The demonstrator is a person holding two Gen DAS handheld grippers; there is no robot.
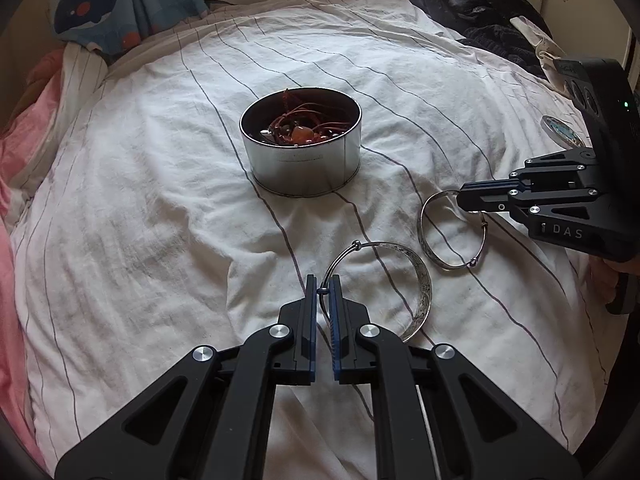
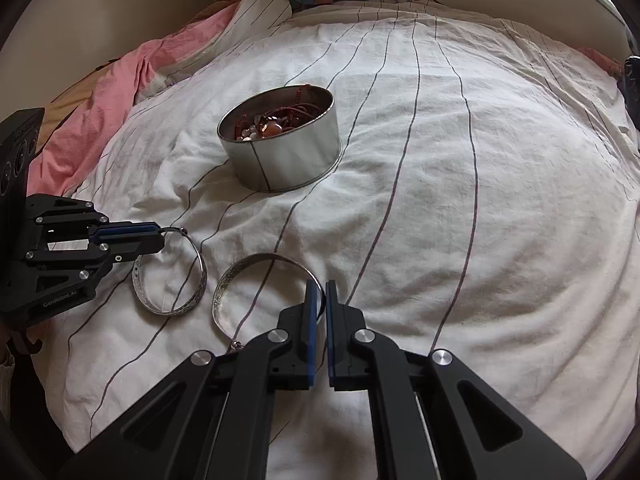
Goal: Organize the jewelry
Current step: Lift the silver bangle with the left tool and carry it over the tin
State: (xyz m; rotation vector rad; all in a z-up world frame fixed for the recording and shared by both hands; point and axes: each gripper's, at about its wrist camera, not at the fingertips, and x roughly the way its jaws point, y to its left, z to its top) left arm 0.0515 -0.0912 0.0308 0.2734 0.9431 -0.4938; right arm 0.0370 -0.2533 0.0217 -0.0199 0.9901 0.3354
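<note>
Covering the bed, a wrinkled white quilt with thin dark stripes (image 1: pixel 160 184) carries a round silver tin of reddish beads and cords (image 1: pixel 304 160) at its middle. Whale-print fabric (image 1: pixel 100 4) and dark clothes (image 1: pixel 480 12) lie beyond. The left gripper (image 1: pixel 323 292) pinches one engraved silver bangle (image 1: pixel 416 280); the right gripper (image 2: pixel 321 292), marked "DAS", clamps the second bangle (image 2: pixel 256 264) nearby.

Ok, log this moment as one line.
left gripper: shut on near silver bangle | right gripper: shut on far silver bangle | round metal tin: holds red-corded jewelry
</note>
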